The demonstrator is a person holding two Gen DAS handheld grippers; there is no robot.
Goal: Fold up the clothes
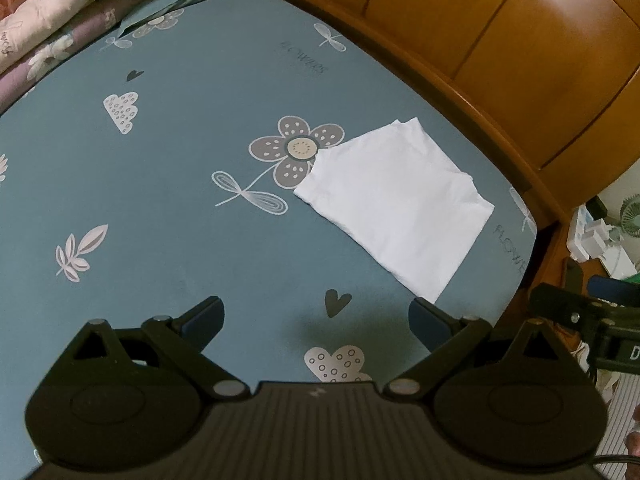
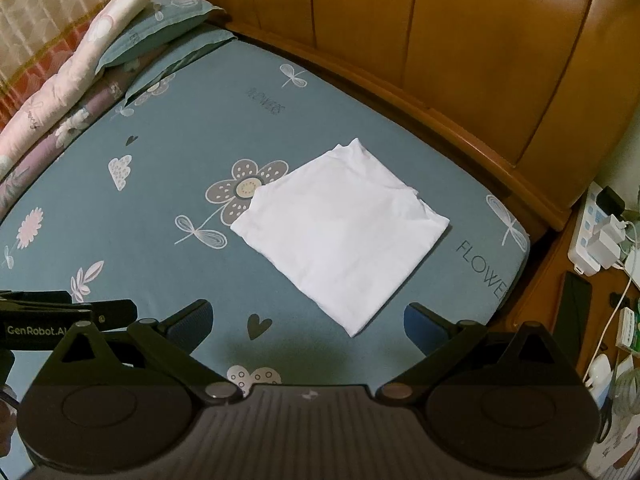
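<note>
White garment (image 2: 340, 236), folded to a flat rectangle, lies on the blue flower-print sheet (image 2: 168, 280), centre-right of the right wrist frame, one corner covering part of a printed flower (image 2: 244, 190). Right gripper (image 2: 308, 320): jaws wide apart, nothing between them, above the sheet, lower centre. Left gripper (image 1: 316, 316): likewise spread and empty. Wooden headboard (image 2: 440, 48) upper right. Pillows (image 2: 156, 28) and rolled bedding (image 2: 80, 76) upper left.
</note>
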